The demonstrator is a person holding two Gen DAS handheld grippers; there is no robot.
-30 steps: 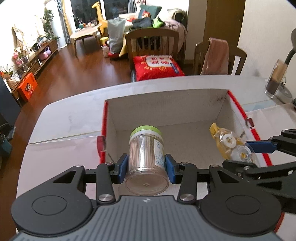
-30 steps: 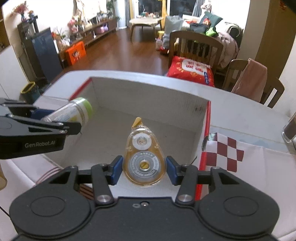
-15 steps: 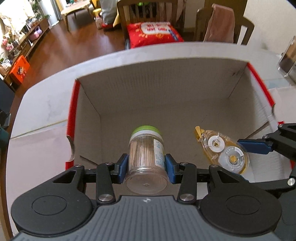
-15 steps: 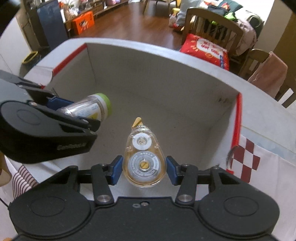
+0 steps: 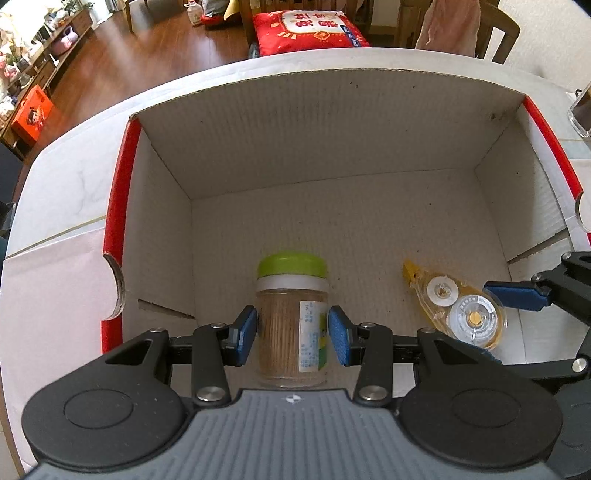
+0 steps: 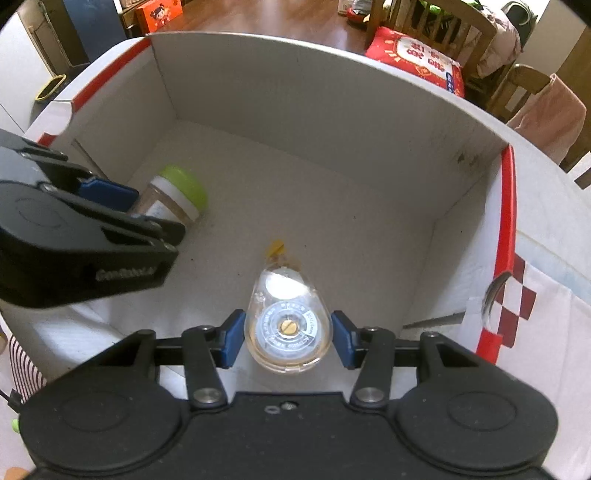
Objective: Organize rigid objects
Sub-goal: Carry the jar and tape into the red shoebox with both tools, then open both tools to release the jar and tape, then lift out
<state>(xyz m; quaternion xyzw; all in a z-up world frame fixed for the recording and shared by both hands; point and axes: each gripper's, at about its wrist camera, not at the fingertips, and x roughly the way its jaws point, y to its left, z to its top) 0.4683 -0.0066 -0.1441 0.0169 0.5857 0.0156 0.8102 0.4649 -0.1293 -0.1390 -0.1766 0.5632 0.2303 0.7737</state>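
Note:
A clear toothpick jar (image 5: 291,317) with a green lid lies on the floor of an open cardboard box (image 5: 332,122) with red outer edges. My left gripper (image 5: 291,334) is open, with a gap between each blue pad and the jar. A clear yellow correction tape dispenser (image 6: 286,321) lies on the box floor between the pads of my right gripper (image 6: 287,341), which is open too. The dispenser (image 5: 458,306) also shows to the right in the left wrist view, and the jar (image 6: 173,199) to the left in the right wrist view.
The box stands on a white table (image 5: 70,177). A red-and-white checked cloth (image 6: 517,306) lies to the right of the box. Wooden chairs and a red cushion (image 5: 310,29) stand beyond the table's far edge. A clear glass (image 5: 581,110) stands at far right.
Both grippers have gone down into the box. Both have opened, and the jar and the tape dispenser now rest on the box floor.

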